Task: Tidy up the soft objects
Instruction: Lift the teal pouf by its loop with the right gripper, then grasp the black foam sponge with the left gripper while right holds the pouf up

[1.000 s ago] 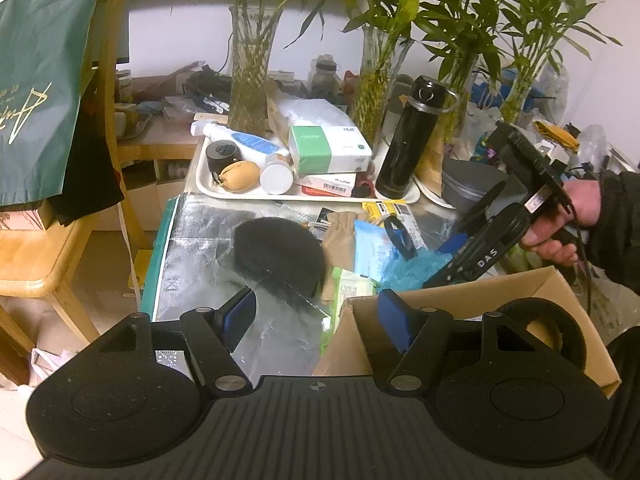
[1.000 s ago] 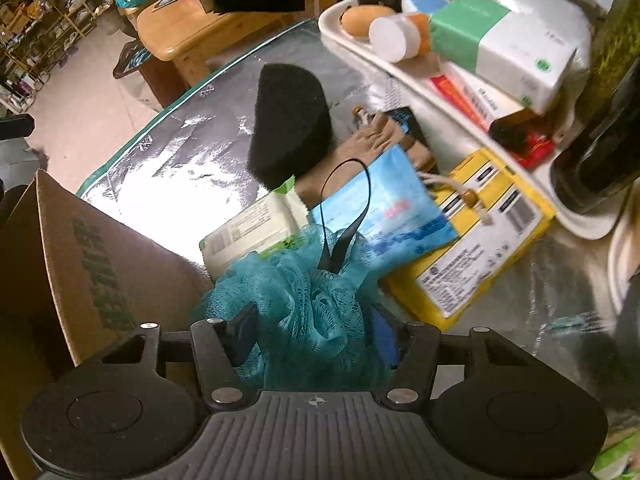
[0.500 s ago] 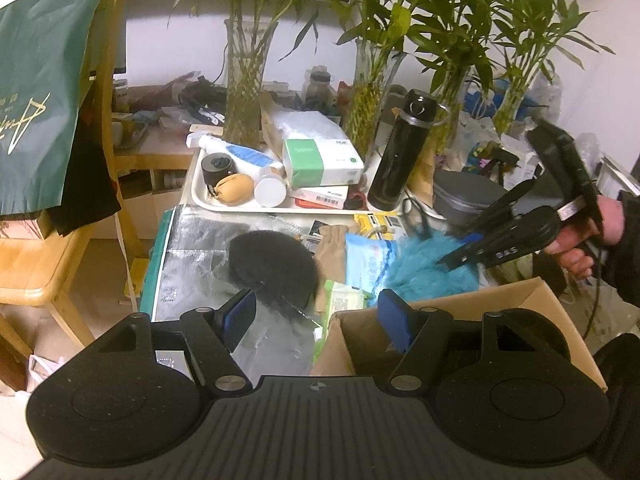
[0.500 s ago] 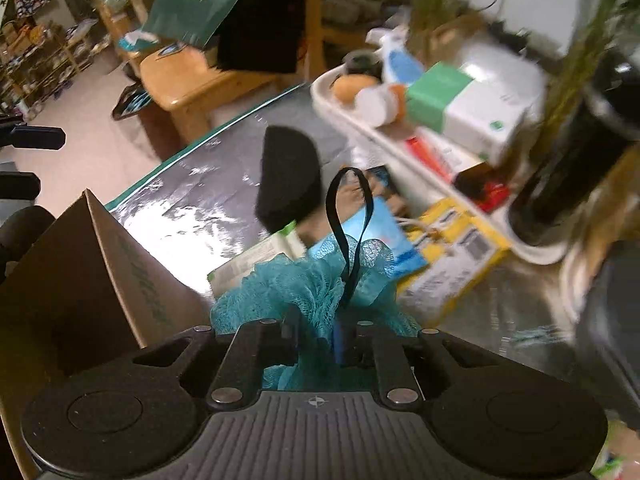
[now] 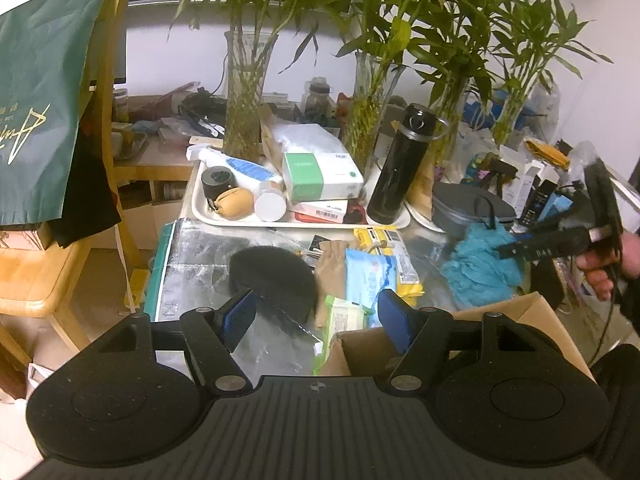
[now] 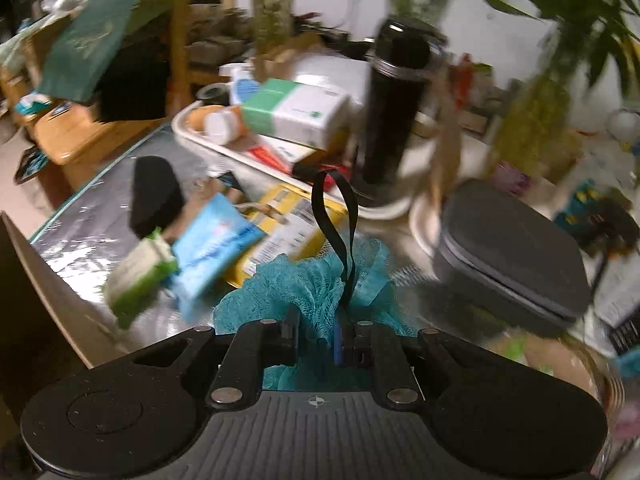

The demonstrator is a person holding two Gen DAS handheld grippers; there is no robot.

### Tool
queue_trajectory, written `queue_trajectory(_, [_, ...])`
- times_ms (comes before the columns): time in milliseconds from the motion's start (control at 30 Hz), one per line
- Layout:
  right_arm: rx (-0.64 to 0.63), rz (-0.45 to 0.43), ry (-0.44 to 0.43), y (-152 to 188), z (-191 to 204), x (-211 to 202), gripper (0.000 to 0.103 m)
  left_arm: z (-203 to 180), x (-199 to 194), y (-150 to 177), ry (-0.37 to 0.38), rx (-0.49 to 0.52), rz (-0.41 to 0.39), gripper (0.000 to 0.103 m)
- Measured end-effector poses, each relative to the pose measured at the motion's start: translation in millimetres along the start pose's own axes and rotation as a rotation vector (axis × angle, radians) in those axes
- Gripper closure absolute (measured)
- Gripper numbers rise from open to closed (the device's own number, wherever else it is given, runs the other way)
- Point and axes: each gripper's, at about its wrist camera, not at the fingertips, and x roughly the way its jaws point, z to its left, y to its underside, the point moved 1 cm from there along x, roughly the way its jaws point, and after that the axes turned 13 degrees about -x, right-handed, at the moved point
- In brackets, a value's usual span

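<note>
My right gripper [image 6: 318,338] is shut on a teal mesh bath pouf [image 6: 316,280] with a black loop and holds it up off the table. In the left wrist view the pouf [image 5: 478,266] hangs from the right gripper [image 5: 504,250], above the far edge of the open cardboard box [image 5: 516,312]. My left gripper [image 5: 318,316] is open and empty, near the box's left corner. A black sponge [image 5: 272,278] lies on the silver table cover just beyond its left finger. A green wipes pack [image 5: 344,318] and a blue packet [image 5: 370,274] lie beside the sponge.
A white tray [image 5: 200,210] with boxes and bottles stands at the back. A black flask [image 5: 400,174], glass vases with bamboo [image 5: 244,100], and a grey case [image 5: 472,208] crowd the far side. A wooden chair with a green bag [image 5: 36,120] is at the left.
My right gripper closed on the teal pouf, lifted it off the table and carried it right, up over the box's far edge. The left gripper stayed open and nearly still.
</note>
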Motion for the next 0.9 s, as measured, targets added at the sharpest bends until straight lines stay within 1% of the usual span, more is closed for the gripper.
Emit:
queue_trajectory(100, [0.062,-0.031,0.017,12,-6,-5,0.086,2,2,-3,0.003,-0.002,-0.006,0.036])
queue_trajectory(233, [0.138,-0.094,0.03,28,-12,-18,0.086,7,8,-8,-0.007,0.003,-0.009,0.036])
queue_trajectory(367, [0.161,-0.124,0.05,39,-8,-28,0.086,17,21,-13,-0.013,-0.012,0.003,0.036])
queue_trajectory(533, [0.181,-0.145,0.056,48,-3,-31,0.086,24,46,-21,-0.039,-0.016,0.024,0.036])
queue_trajectory(633, [0.189,-0.156,0.069,50,0,-30,0.086,24,67,-23,-0.069,0.013,0.033,0.036])
queue_trajectory(767, [0.207,-0.168,0.074,53,1,-31,0.086,20,95,-23,-0.062,0.107,0.04,0.036])
queue_trajectory(833, [0.212,-0.172,0.076,54,1,-31,0.086,21,113,-23,-0.055,0.111,0.076,0.03])
queue_trajectory(867, [0.216,-0.174,0.075,54,1,-31,0.086,23,123,-23,-0.057,0.101,0.104,0.022])
queue_trajectory(900, [0.22,-0.176,0.072,55,1,-31,0.086,26,132,-23,-0.069,0.086,0.127,0.021])
